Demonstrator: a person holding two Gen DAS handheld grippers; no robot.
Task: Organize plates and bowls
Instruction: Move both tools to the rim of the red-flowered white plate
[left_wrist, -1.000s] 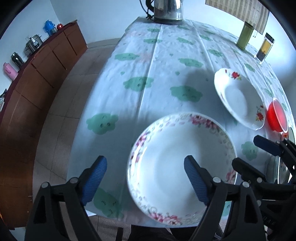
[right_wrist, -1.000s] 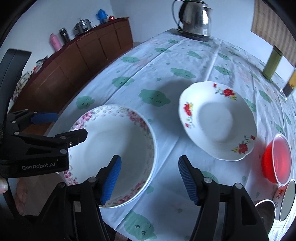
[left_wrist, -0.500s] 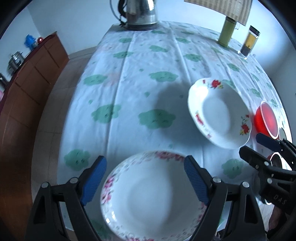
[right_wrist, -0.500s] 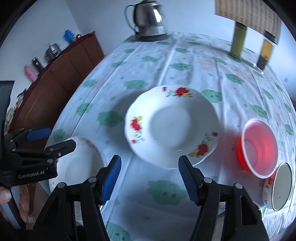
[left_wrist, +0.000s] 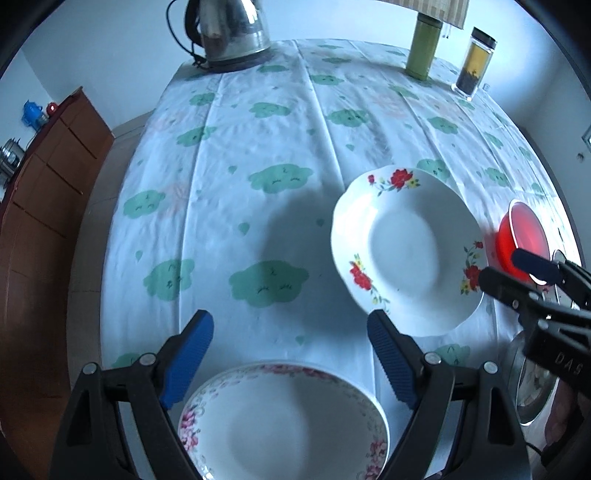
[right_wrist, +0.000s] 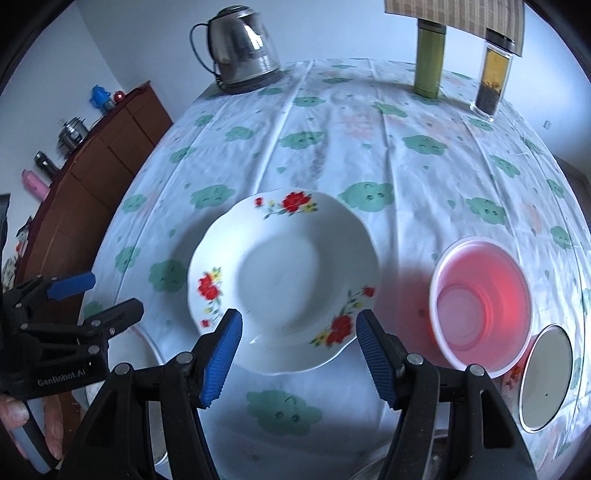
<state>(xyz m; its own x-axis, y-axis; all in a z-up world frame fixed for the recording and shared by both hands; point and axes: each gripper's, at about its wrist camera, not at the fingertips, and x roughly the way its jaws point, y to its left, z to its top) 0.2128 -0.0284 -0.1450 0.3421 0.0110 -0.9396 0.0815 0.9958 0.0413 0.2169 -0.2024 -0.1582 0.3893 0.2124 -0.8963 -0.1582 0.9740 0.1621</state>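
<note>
A white plate with pink flowers (left_wrist: 284, 424) lies at the table's near edge, just below my left gripper (left_wrist: 290, 328), which hangs open and empty above the cloth. A white scalloped plate with red flowers (right_wrist: 280, 273) lies further right. My right gripper (right_wrist: 298, 321) hovers open over its near rim, apart from it. A red plastic bowl (right_wrist: 480, 299) stands right of that plate, with a small flowered bowl (right_wrist: 546, 373) beside it. In the left wrist view the red-flowered plate (left_wrist: 402, 251) sits ahead to the right, and the right gripper (left_wrist: 500, 266) shows beyond it.
A steel kettle (left_wrist: 229, 33), a green bottle (left_wrist: 424, 48) and a tea jar (left_wrist: 474, 62) stand at the table's far end. A wooden sideboard (left_wrist: 48, 184) runs along the left past the table edge. A steel bowl (left_wrist: 532, 376) sits near right.
Both grippers have swung right along the table. The pink-flowered plate dropped from between the left fingers to below them. The red-flowered plate now lies straight ahead of the right gripper.
</note>
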